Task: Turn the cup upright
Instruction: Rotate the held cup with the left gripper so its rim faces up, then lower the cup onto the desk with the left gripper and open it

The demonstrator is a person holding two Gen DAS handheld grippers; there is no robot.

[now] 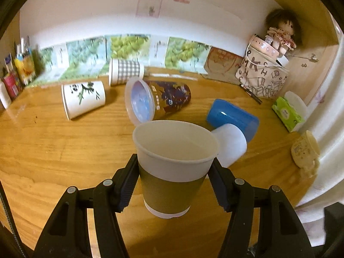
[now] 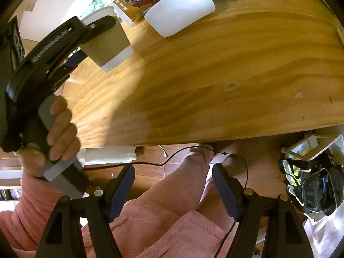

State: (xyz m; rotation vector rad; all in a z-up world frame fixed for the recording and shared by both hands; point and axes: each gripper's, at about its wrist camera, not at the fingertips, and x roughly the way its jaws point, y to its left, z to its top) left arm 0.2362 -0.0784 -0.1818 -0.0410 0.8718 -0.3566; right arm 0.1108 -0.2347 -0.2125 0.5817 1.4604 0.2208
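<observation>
I have the white paper cup with the olive-brown sleeve (image 1: 174,167) pinched between the ribbed pads of my left hand-held gripper (image 1: 173,182), mouth up and close to vertical. The pads bite at the sleeve, below the rim, which I judge is the sensible place: the wall is stiffer there and the cup stays balanced while I bring its base down. From the right wrist view the cup looks tilted (that is mostly the camera's angle, I think), and its white base hangs just above the wood, not yet resting as far as I can tell.

My right hand-held gripper (image 2: 173,189) is spread wide with nothing between its fingers, held back off the near edge over my lap, out of the way.

The other cups lie on their sides further back: a plain white plastic cup (image 1: 231,145) touching a blue plastic tumbler (image 1: 233,118), a dark printed cup with a clear lid (image 1: 159,101), a white cup with a green leaf print (image 1: 83,100) and a grey checked cup (image 1: 125,72). They wait their turn, I suppose.

The counter (image 2: 215,75) is yellow grained wood, glossy, with a few scuffs. Grape-print panels line the white wall behind; a rag doll (image 1: 280,32) sits on a lettered fabric bag (image 1: 261,77) at the right
</observation>
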